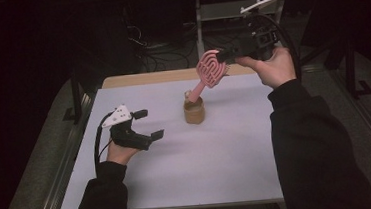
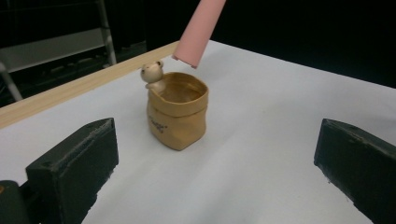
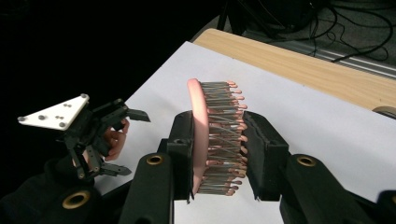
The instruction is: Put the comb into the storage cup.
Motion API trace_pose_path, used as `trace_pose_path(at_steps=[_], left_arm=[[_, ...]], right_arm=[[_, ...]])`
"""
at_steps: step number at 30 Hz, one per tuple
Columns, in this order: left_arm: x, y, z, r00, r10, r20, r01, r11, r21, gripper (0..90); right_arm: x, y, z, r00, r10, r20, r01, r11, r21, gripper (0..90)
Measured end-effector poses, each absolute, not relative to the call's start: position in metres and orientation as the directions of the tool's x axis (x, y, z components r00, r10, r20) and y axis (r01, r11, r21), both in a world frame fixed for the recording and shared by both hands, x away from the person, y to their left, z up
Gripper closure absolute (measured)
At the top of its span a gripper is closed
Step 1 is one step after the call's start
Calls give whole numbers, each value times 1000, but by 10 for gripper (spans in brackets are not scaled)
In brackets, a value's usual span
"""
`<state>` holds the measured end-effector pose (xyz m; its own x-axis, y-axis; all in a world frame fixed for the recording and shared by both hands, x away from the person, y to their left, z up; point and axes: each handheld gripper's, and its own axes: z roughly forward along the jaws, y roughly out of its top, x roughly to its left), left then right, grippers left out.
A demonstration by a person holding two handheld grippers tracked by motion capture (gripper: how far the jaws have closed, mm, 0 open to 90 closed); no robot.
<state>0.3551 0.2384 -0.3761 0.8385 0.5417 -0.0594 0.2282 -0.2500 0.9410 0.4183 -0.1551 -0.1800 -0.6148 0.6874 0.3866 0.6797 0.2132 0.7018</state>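
Hairbrush [image 1: 211, 68] sits clamped in our right gripper [image 3: 219, 140], jaws closed on its pink head from back and bristle side. From that grip its long axis slants down and away, the handle tip [image 2: 198, 35] hanging just above the mouth of the tan cup [image 2: 177, 109], not yet inside. Our left gripper [image 1: 142, 124] stands wide and empty, the cup ahead between its jaws but well apart. We judge the right hand must lower the handle along that slant into the cup.
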Motion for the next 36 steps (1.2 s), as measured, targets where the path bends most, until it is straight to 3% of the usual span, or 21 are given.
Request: trace_pose_path(at_steps=[11,36], left_arm=[[356,265,-385,793,601,-98,244,-167,955,0],[356,268,-390,775,624,-98,253,-164,953,0]], right_arm=[[433,-147,-193,-606,694,389,701,234,674,645],[454,-132,-239,-593,688,418,736,253,628,644]])
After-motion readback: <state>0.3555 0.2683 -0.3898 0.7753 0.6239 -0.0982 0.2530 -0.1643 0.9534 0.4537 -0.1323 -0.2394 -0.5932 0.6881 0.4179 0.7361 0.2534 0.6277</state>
